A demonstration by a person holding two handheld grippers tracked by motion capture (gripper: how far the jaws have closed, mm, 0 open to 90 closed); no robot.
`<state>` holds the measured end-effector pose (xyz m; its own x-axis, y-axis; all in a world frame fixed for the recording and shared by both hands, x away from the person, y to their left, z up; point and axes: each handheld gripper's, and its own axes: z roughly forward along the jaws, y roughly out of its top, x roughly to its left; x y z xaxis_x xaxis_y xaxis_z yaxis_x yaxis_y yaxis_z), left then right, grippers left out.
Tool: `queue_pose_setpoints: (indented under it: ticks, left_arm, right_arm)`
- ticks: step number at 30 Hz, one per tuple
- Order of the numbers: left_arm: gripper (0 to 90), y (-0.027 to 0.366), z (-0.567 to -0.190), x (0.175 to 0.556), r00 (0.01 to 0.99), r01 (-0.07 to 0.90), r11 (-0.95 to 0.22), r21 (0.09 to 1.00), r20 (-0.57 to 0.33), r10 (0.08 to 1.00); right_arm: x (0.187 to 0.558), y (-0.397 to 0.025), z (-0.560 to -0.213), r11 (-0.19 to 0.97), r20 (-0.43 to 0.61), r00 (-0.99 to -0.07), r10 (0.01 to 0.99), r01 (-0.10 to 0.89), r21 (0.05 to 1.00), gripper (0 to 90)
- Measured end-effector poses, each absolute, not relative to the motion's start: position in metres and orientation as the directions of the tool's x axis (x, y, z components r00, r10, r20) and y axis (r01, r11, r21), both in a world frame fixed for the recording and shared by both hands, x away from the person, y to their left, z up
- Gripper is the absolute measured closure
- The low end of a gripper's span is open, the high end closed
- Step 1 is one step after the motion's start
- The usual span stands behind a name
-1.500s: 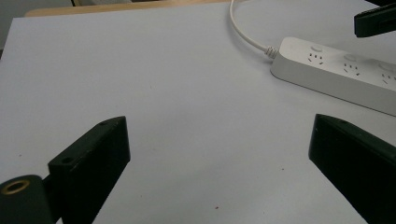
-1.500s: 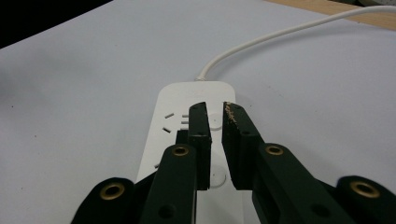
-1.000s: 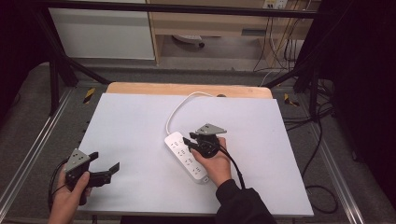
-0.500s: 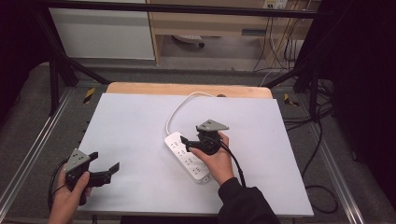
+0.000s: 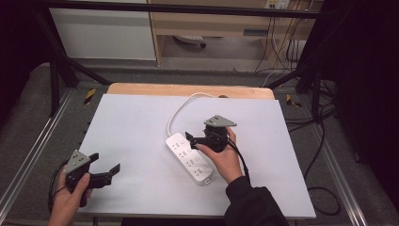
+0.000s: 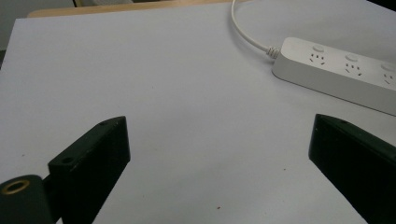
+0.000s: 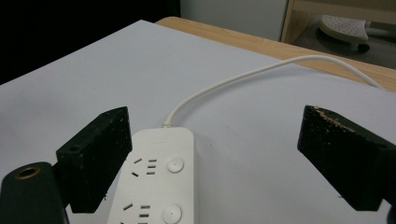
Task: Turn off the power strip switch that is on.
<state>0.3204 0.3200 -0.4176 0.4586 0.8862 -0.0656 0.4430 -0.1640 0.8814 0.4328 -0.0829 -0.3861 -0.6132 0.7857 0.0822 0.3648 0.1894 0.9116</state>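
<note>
Right now the white power strip (image 5: 189, 157) lies diagonally near the middle of the desk (image 5: 131, 122), its far end pointing toward the back left, its near end toward the front edge. Its white cable (image 5: 181, 107) curves off the far end to the back edge of the desk. The right gripper (image 5: 192, 138) hovers over the far end of the strip, jaws spread wide, gripping nothing. In the right gripper view the strip's far end (image 7: 156, 182) sits just beside the left jaw, partly between the two jaws; whether it touches the jaw, can't tell. The right jaw is well apart from it, over bare desk. The right hand (image 5: 222, 157) lies over the strip's right side, forearm in a dark sleeve (image 5: 251, 205) coming from the front edge.

The left gripper (image 5: 104, 170) is near the front left corner of the desk, jaws spread wide and empty, pointing right toward the strip. In the left gripper view the strip (image 6: 341, 74) is well beyond the jaws, off to the upper right. The left hand (image 5: 70, 200) holds the gripper low at the front edge.
</note>
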Motion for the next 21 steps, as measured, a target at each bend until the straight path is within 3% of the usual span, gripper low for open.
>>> queue_pose_setpoints:
  ticks: [21]
  left_arm:
    - [5.3,0.320,-0.418,0.321,0.456,0.446,-0.167,0.880,-0.062,0.888]
  right_arm:
    - [0.432,-0.117,-0.368,0.174,0.085,-0.589,0.803,0.368,0.913,5.9]
